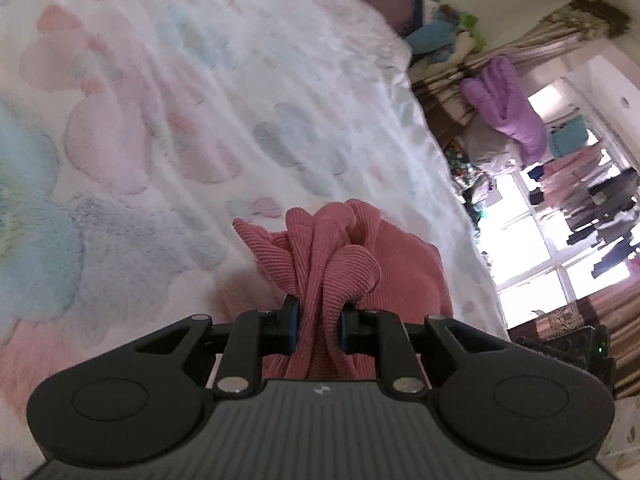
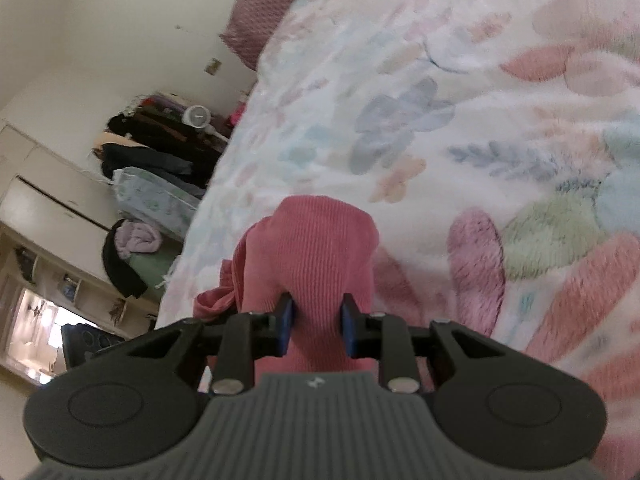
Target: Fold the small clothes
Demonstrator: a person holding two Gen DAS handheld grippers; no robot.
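Note:
A small pink ribbed garment [image 1: 320, 256] is held up over a fluffy floral blanket [image 1: 168, 128]. My left gripper [image 1: 319, 320] is shut on a bunched fold of it, the cloth gathered between the blue pads. My right gripper [image 2: 316, 322] is shut on another part of the pink garment [image 2: 316, 248], which rises in a smooth hump in front of the fingers. A loose end hangs to the left of the right gripper. How much of the garment hangs below is hidden by the gripper bodies.
The floral blanket [image 2: 460, 128] covers a bed with a mauve pillow [image 2: 264, 12] at its head. Beside the bed are piles of clothes [image 2: 148, 152], cupboards [image 2: 44, 200], a purple garment [image 1: 508, 104] hanging by a bright window [image 1: 532, 248].

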